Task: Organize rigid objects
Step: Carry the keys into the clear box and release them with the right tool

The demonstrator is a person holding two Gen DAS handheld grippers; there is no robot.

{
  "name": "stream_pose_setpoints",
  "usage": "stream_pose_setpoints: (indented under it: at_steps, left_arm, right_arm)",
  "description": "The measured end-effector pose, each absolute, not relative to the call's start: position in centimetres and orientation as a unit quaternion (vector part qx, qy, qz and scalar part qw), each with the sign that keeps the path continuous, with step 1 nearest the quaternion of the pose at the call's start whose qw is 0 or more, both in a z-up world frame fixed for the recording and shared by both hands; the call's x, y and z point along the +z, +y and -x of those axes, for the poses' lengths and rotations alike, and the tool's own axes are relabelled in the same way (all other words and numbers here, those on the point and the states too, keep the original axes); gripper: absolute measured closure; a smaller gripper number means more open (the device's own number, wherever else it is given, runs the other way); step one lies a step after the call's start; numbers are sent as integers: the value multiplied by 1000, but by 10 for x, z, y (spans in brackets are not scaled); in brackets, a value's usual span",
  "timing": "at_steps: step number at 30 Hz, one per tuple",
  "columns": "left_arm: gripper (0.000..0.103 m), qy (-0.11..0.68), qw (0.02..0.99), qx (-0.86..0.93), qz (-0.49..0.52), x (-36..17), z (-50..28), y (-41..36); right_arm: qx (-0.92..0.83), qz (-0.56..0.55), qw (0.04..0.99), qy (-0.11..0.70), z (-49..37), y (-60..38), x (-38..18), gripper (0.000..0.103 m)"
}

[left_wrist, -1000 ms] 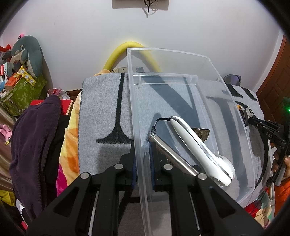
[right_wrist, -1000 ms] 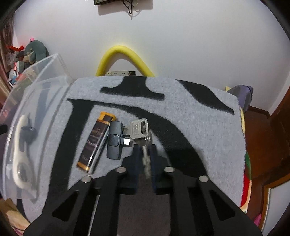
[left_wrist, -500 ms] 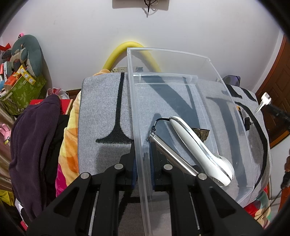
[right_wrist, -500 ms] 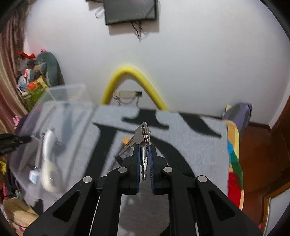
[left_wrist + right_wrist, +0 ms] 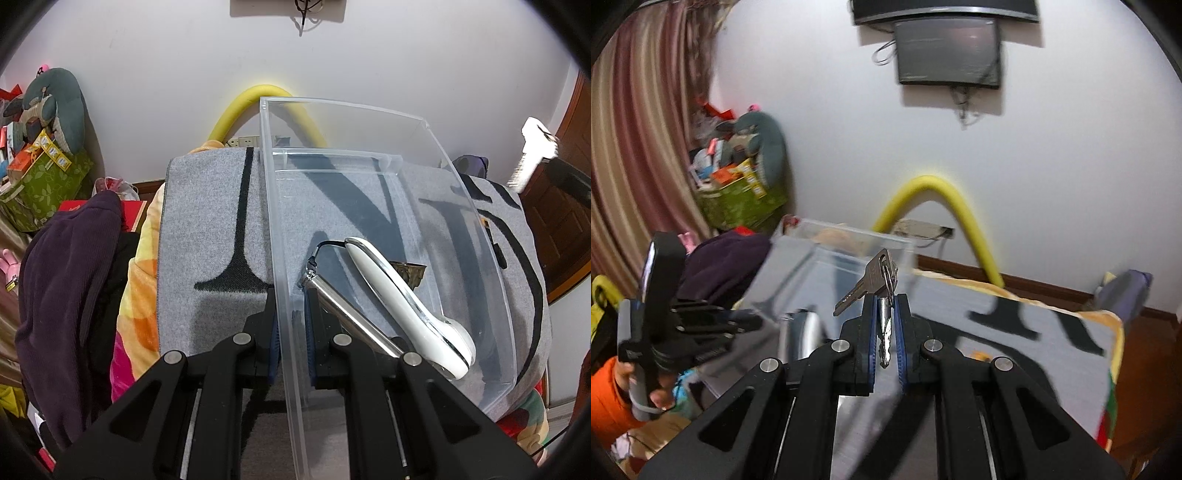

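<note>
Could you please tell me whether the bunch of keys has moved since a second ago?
Yes. The keys, clamped in the right gripper, have left the grey blanket and now hang in the air toward the clear bin.

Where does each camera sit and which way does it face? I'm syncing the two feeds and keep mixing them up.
Left wrist: on the left claw, looking along its fingers, which clamp the near wall of the clear bin on the grey blanket.
Right wrist: on the right claw, raised, facing the wall, gripping the keys; the person's left hand shows.
Shared: bin, keys, yellow tube.
</note>
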State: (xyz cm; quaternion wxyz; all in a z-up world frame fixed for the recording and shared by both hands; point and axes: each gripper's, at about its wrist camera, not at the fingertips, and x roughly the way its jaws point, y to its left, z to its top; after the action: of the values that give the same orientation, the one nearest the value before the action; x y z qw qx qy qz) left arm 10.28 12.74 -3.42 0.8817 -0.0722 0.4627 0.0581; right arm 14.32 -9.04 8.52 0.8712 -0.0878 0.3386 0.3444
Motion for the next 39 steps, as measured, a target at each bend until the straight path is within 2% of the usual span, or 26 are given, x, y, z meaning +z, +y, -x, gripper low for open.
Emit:
stream_pose_setpoints:
  at_steps: [10, 19, 21, 25, 32, 34, 36, 39]
  left_arm:
    - [93, 461, 882, 56, 76, -35, -103, 129]
    - [93, 460, 883, 53, 80, -35, -102, 131]
    - [93, 460, 883, 53, 80, -35, -102, 131]
    - [93, 460, 882, 53, 81, -35, -102, 132]
    - [93, 461, 882, 55, 79, -36, -102, 131]
    - [93, 461, 882, 55, 79, -36, -102, 131]
    - [93, 461, 882, 55, 78, -36, -102, 131]
    - [93, 461, 882, 56, 76, -36, -102, 130]
  right_arm:
    - [353, 131, 826, 420, -170, 7, 26, 95]
    - [333, 166, 804, 464, -182, 29, -7, 92]
    - [338, 167, 801, 466, -179, 27, -5, 90]
    - [347, 164, 806, 451, -169, 13, 8, 76]
    - [352, 124, 835, 405, -160, -40, 54, 74]
    - [343, 113, 846, 393, -161, -58, 65, 65]
    - [328, 103, 858, 383, -164, -77, 73, 61]
    - [296, 96, 870, 382, -171, -106, 75, 61]
